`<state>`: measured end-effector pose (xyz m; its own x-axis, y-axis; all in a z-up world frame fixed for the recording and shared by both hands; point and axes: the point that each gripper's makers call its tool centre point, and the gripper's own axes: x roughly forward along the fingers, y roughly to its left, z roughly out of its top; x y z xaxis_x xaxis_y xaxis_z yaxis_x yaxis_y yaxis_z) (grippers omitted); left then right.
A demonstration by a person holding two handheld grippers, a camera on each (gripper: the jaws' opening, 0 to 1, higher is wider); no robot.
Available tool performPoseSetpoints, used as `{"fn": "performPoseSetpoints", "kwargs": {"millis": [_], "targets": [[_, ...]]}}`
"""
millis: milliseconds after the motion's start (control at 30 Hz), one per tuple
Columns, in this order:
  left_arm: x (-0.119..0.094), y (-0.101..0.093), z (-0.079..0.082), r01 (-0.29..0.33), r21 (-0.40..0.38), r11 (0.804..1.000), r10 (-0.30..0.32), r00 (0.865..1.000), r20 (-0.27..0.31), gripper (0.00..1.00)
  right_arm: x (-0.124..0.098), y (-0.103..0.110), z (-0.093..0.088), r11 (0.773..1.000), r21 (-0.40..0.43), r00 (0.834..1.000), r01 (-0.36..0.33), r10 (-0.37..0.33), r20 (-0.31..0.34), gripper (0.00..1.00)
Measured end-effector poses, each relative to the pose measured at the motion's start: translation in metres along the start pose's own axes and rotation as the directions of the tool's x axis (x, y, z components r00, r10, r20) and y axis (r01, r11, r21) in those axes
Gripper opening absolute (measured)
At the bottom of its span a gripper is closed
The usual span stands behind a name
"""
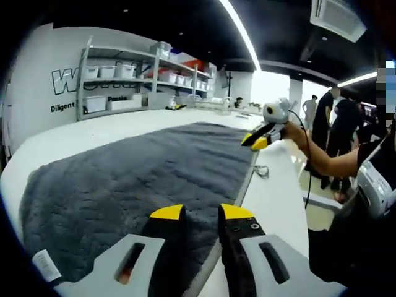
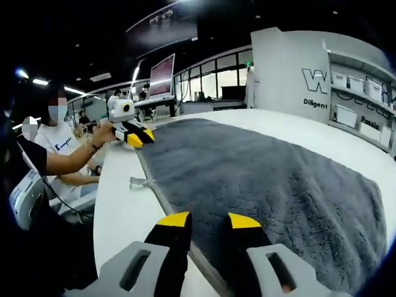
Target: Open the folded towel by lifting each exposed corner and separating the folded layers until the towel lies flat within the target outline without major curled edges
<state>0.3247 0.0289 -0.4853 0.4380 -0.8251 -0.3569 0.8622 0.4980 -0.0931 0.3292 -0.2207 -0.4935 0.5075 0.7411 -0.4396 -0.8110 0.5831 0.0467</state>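
A dark grey towel (image 1: 136, 179) of thick, plush pile was seen spread open and flat on a smooth white bench (image 1: 278, 198), its long edge running close along the bench's near side. In the left gripper view a small white label (image 1: 46, 266) was seen at the towel's near corner, and a short hanging loop (image 1: 262, 170) lay on the bare bench just off the towel's edge. The left gripper (image 1: 202, 213), with yellow-tipped black jaws on pale grey bodies, was held low over the towel's border; its jaws were parted by a narrow gap, with nothing seen between them. The right gripper (image 2: 208, 220) was held likewise above the towel's hem at the other end, jaws a little apart and nothing gripped. Each gripper was also caught in the other's view (at the far end of the towel), carried in a person's hand (image 1: 296, 133). No curled edges could be made out on the visible hem. Metal shelving (image 1: 130, 77) with white boxes stood against a white wall behind the bench, and several people (image 1: 337, 133) were seen beyond it.
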Motion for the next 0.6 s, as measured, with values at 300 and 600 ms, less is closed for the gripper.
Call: {"fn": "performPoseSetpoints", "kwargs": {"millis": [300, 600], "targets": [[-0.003, -0.001, -0.006, 0.010, -0.029, 1.000, -0.010, 1.000, -0.009, 0.19, -0.004, 0.007, -0.002, 1.000, -0.004, 1.000, -0.002, 0.002, -0.008, 0.16], [-0.007, -0.004, -0.008, 0.030, -0.062, 0.998, -0.029, 1.000, 0.002, 0.18, -0.008, 0.010, -0.004, 1.000, 0.005, 1.000, -0.007, 0.006, 0.004, 0.16]]}}
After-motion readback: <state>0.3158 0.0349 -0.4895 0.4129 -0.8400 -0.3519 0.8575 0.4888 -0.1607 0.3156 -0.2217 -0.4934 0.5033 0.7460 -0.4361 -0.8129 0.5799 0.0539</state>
